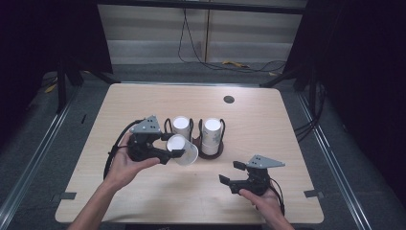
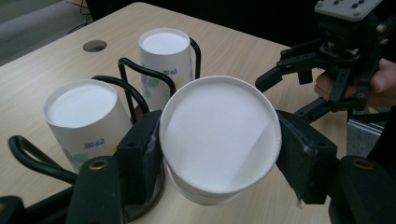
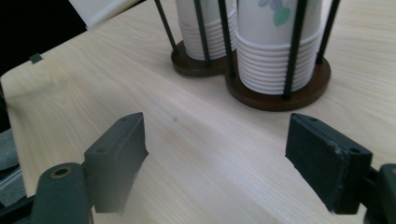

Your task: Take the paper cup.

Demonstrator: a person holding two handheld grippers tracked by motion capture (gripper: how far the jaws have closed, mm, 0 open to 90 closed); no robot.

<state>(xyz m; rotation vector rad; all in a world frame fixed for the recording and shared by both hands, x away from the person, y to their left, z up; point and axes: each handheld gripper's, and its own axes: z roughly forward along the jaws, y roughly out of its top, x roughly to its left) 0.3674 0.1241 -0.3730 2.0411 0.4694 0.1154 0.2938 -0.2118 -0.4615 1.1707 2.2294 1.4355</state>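
My left gripper (image 1: 174,146) is shut on a white paper cup (image 1: 187,153), tipped on its side just in front of the cup rack. In the left gripper view the cup's flat bottom (image 2: 219,135) faces the camera, and a black pad (image 2: 140,154) presses on each side. The rack (image 1: 210,154) has a dark wooden base and black wire loops. It holds two stacks of upturned paper cups, the left stack (image 1: 181,125) and the right stack (image 1: 211,132). My right gripper (image 1: 231,171) stands open low over the table at the front right, its jaws wide apart (image 3: 219,154) with only bare wood between them.
A round cable hole (image 1: 229,99) lies in the table's far right part. The rack's base (image 3: 280,100) sits a short way ahead of the right gripper. Black cables run over the floor (image 1: 201,57) behind the table. Dark frame legs stand at both far corners.
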